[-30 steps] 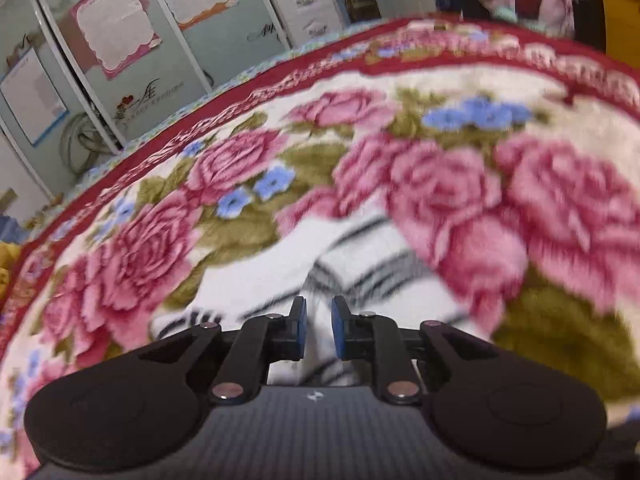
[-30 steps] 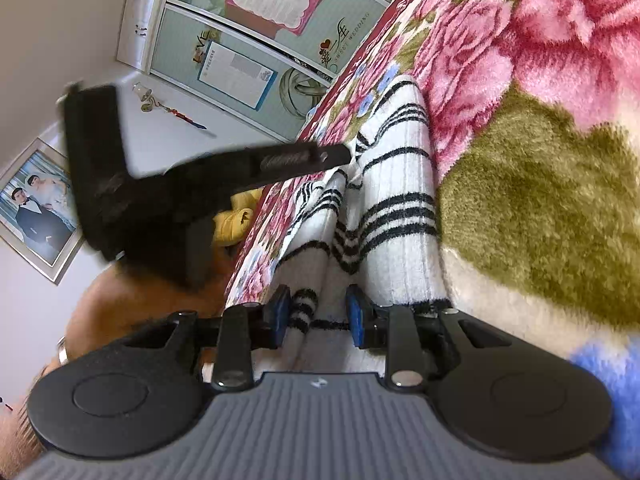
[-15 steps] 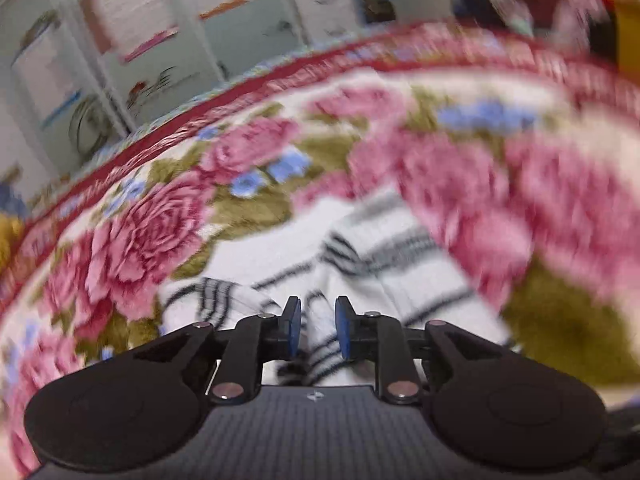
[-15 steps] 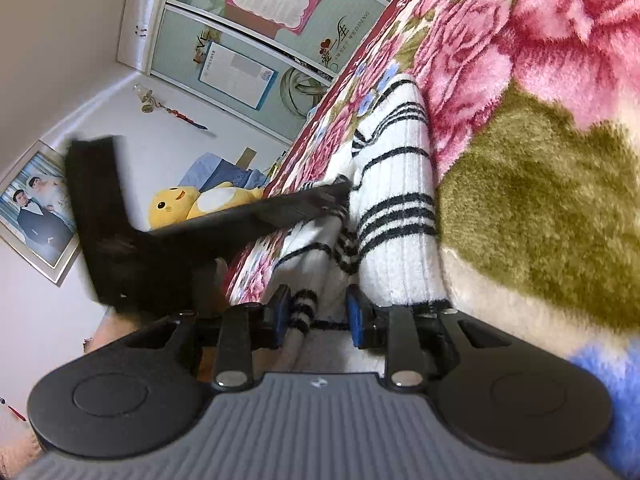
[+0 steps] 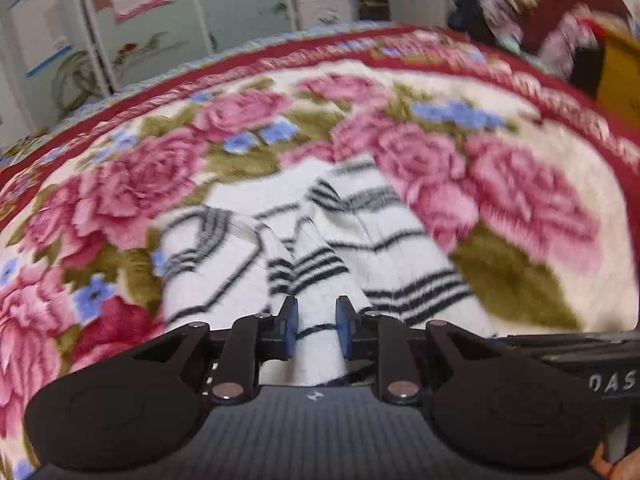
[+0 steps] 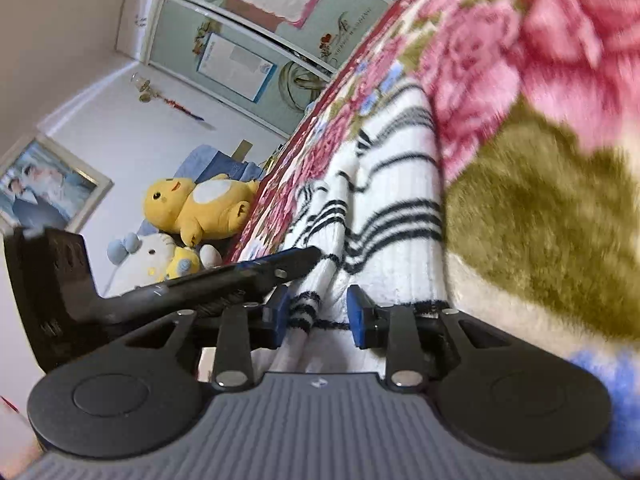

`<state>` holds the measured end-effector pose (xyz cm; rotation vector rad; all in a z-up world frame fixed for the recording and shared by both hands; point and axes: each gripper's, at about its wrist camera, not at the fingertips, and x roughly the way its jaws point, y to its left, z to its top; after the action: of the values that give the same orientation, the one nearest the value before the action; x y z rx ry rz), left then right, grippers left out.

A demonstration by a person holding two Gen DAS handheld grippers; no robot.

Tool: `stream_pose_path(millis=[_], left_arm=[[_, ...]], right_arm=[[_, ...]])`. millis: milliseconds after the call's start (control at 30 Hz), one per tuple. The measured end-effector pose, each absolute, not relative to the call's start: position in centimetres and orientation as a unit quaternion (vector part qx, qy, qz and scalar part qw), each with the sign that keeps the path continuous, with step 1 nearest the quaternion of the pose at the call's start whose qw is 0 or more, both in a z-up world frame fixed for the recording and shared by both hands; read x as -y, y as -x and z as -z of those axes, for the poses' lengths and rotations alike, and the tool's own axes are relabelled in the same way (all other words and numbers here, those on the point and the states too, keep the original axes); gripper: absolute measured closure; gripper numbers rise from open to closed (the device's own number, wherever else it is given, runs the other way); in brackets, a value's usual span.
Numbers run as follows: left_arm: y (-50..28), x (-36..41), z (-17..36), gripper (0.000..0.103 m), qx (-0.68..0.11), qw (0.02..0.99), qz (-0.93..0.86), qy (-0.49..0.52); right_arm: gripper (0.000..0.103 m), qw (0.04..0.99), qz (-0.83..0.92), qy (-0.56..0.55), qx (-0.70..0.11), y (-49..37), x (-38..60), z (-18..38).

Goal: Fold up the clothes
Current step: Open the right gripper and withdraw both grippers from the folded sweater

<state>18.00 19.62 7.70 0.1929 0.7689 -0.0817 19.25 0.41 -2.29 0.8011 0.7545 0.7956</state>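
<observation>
Up close, the left gripper [image 5: 317,328] has its jaws clamped on a narrow fold of the white, black-striped garment [image 5: 384,240]. The right gripper [image 6: 316,316] has a bunched edge of the same garment between its jaws, which are opening; whether the pads still press the cloth I cannot tell. The garment lies partly folded on the rose-patterned blanket [image 5: 500,200] covering the bed. Beyond the bed, a yellow plush toy [image 6: 200,208] rests near the wall.
</observation>
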Motion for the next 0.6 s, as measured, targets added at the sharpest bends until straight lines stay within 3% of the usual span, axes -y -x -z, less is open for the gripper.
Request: stream_pose_path(millis=[233, 600], left_arm=[[-13.1, -20.5, -6.9, 0.080, -0.419, 0.900, 0.015, -0.115], [-12.6, -20.0, -4.9, 0.082, -0.406, 0.906, -0.006, -0.118]], right_arm=[[0.066, 0.795, -0.396, -0.320, -0.329, -17.9, -1.5, -0.7], [0.061, 0.840, -0.355, -0.190, -0.363, -16.3, -5.1, -0.8]])
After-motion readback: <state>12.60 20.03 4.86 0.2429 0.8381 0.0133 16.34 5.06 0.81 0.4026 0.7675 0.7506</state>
